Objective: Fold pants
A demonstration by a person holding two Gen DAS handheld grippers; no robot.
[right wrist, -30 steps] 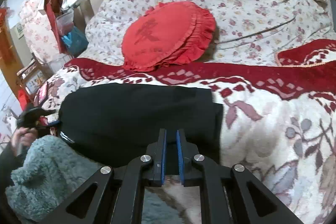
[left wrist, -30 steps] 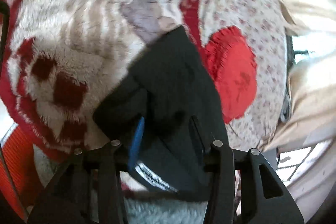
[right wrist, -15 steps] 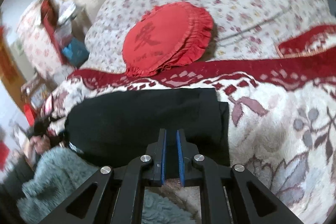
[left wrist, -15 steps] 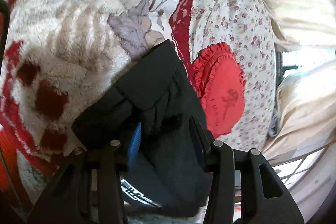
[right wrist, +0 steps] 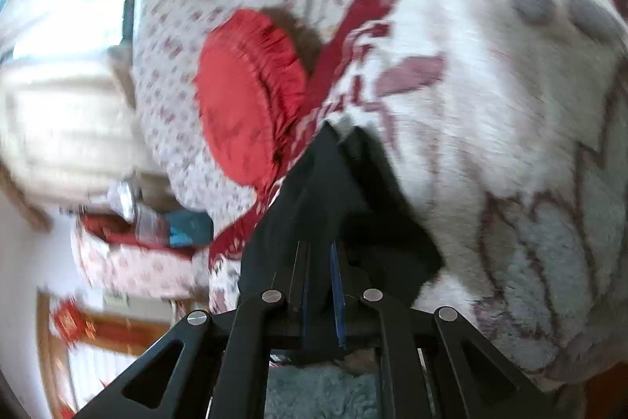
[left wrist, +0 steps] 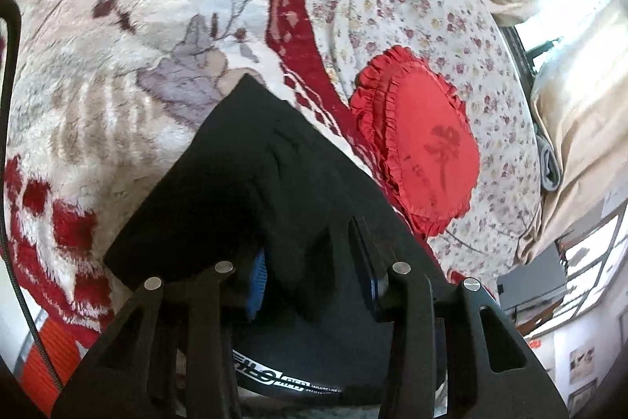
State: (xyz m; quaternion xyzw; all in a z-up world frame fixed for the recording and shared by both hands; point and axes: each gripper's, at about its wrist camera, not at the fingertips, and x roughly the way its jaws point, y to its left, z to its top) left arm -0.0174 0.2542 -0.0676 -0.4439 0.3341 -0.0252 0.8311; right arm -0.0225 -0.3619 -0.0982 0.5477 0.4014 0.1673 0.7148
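Right gripper (right wrist: 320, 301): blue-padded fingers (right wrist: 336, 285) are standing nearly pressed together, pinching a thin edge of the black pants (right wrist: 337, 199); this view is blurring, so finer detail is not readable.

Left gripper (left wrist: 314, 262): fingers (left wrist: 257, 281) are standing partly spread and have just been closing, with a thick bunch of pants (left wrist: 255, 175) sitting between them; whether the pads are already pressing is not clear. The printed waistband is showing below the fingers, suggesting each gripper is taking one end for a fold.

Pants: lying as a compact dark bundle on the plush floral blanket (left wrist: 98, 105), just beside the round red cushion (left wrist: 428, 148), on the blanket side of the red border.

Cushion: resting on the flowered bedspread (left wrist: 412, 6), beyond the pants.
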